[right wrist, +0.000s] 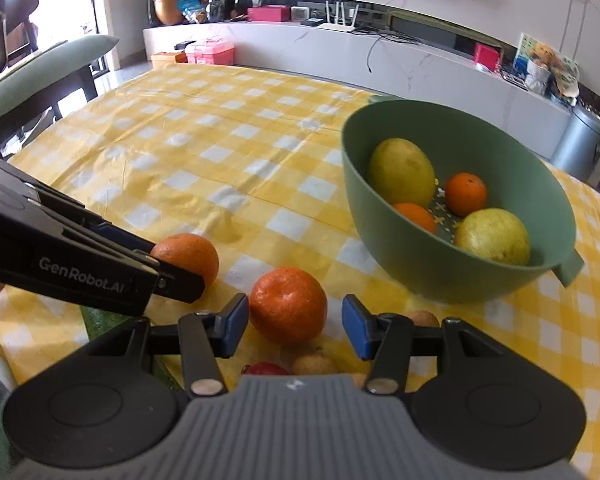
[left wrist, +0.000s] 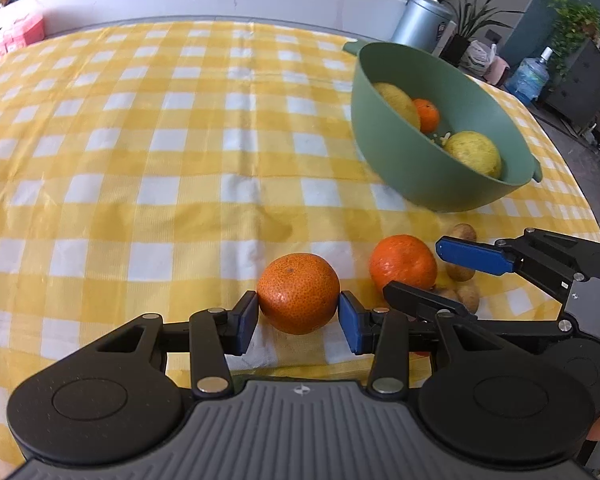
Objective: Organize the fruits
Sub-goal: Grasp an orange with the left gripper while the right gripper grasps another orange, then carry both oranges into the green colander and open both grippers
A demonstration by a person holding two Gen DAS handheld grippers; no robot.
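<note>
grips one mandarin (left wrist: 298,293) in the left gripper (left wrist: 298,322) — both blue pads pressed to its sides, fruit low over the yellow checked tablecloth (left wrist: 140,140); whether touching the cloth, cannot tell. seen from the right wrist, same fruit half hidden behind the left gripper's black fingers.

straddles a second mandarin (right wrist: 288,305) with the right gripper (right wrist: 296,326): left pad touching the peel, right pad (right wrist: 354,326) standing clear with a strip of cloth showing between — so jaws apart, no clamp on it. sits on the cloth just right of the first mandarin, near the table's front edge.

stands beyond and to the right, the green bowl (right wrist: 404,256), holding two yellow-green fruits (right wrist: 402,170) and two small oranges (right wrist: 466,193) among pale crumbs on its floor.

clustered close under the right gripper: small tan fruits (right wrist: 314,365) and one red fruit (right wrist: 266,369), partly cut off by the gripper body. a sliver of something green (right wrist: 100,320) at the near edge, too hidden to name.
</note>
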